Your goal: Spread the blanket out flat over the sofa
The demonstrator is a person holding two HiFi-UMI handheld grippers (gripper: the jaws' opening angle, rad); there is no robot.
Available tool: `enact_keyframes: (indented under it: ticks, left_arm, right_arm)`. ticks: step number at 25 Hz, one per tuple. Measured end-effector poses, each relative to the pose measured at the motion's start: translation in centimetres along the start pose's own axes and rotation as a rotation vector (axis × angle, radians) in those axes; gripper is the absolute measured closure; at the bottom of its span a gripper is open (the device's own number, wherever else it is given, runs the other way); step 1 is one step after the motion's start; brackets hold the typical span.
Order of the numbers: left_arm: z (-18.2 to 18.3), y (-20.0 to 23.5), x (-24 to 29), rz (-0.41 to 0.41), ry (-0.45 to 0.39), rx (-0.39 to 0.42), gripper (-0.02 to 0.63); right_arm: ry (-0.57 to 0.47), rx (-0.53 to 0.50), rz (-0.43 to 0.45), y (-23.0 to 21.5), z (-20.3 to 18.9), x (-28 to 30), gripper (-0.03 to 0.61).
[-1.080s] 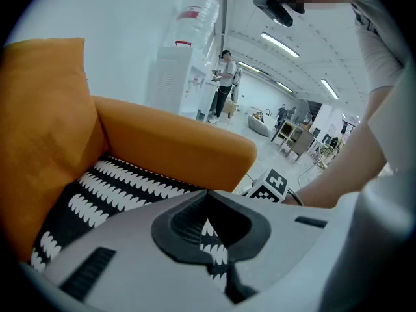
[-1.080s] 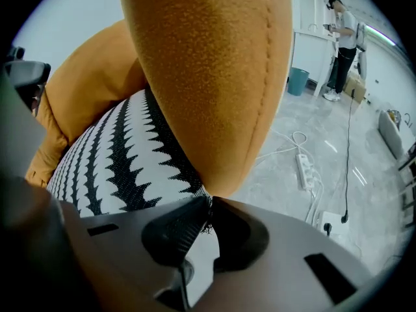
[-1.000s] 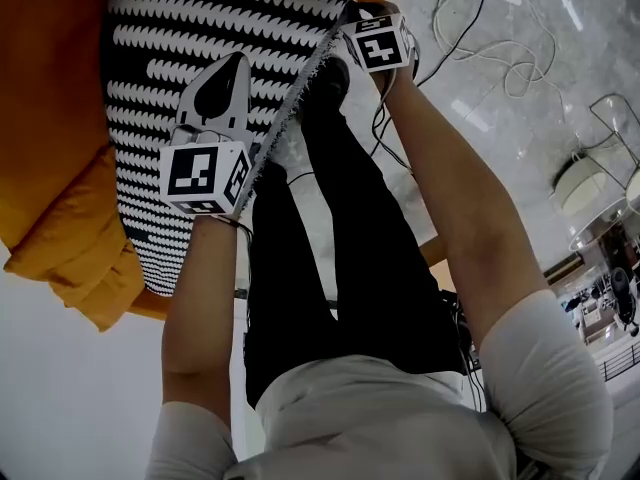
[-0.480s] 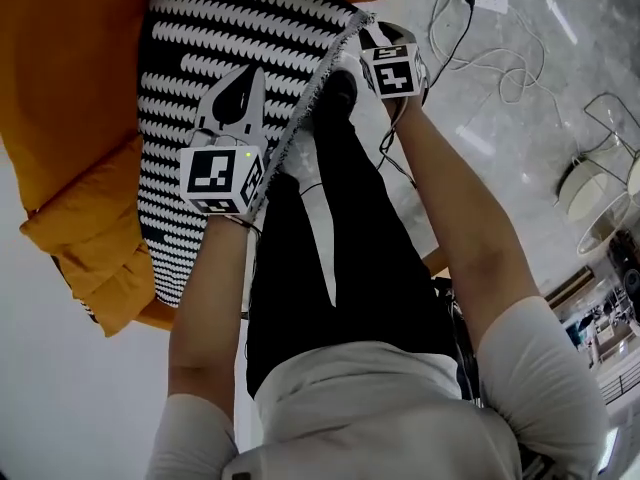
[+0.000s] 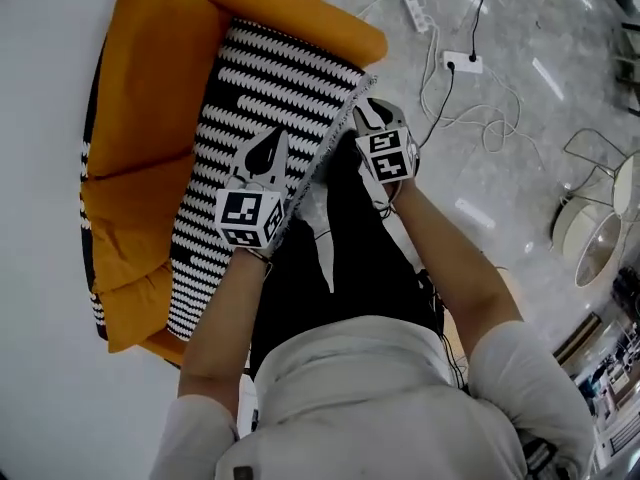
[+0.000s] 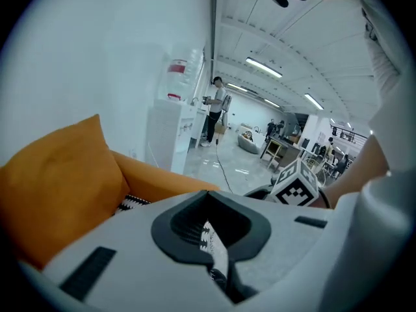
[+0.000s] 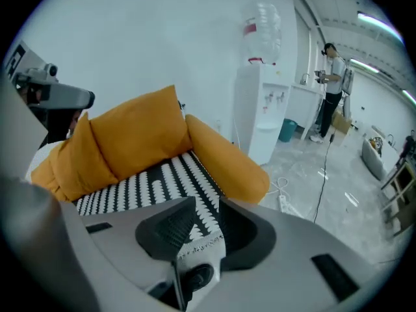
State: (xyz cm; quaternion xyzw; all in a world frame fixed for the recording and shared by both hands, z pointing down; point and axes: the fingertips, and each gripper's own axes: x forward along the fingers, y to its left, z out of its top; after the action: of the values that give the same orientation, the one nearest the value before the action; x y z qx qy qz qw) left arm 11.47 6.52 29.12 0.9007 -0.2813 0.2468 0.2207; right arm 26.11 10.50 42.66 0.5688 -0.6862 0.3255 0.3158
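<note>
A black-and-white patterned blanket [image 5: 270,88] lies over the seat of the orange sofa [image 5: 150,118], and its fringed edge runs along the seat's front. My left gripper [image 5: 270,148] sits at that edge, and in the left gripper view it [image 6: 209,229] is shut on a thin strip of blanket [image 6: 216,252]. My right gripper [image 5: 362,116] is at the blanket's near corner. In the right gripper view its jaws [image 7: 205,229] stand apart and are closing, with the fringed edge [image 7: 198,246] loose between them.
The person's black trouser legs [image 5: 340,258] stand against the sofa's front. A power strip [image 5: 462,65] and cables lie on the grey floor to the right. A white round seat [image 5: 590,238] is at the far right. A water dispenser [image 7: 263,116] stands beside the sofa arm.
The head view has pulled back and shows the whole sofa. Both grippers have come closer together at the blanket's front edge, and the corner is no longer stretched out to the right.
</note>
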Motion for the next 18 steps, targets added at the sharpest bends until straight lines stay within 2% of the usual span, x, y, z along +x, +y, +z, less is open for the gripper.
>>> enact_keyframes:
  ticks: [4, 10, 18]
  left_arm:
    - [4.9, -0.9, -5.9, 0.015, -0.062, 0.028, 0.604]
    - [10.0, -2.3, -15.7, 0.029, -0.148, 0.073, 0.604]
    - [13.2, -3.5, -25.4, 0.08, -0.251, 0.101, 0.604]
  right_arm:
    - [-0.118, -0.006, 0.023, 3.3, 5.7, -7.6, 0.463]
    - [-0.273, -0.069, 0.056, 8.6, 12.8, -18.1, 0.496]
    - [-0.435, -0.119, 0.088, 14.5, 19.0, -27.8, 0.52]
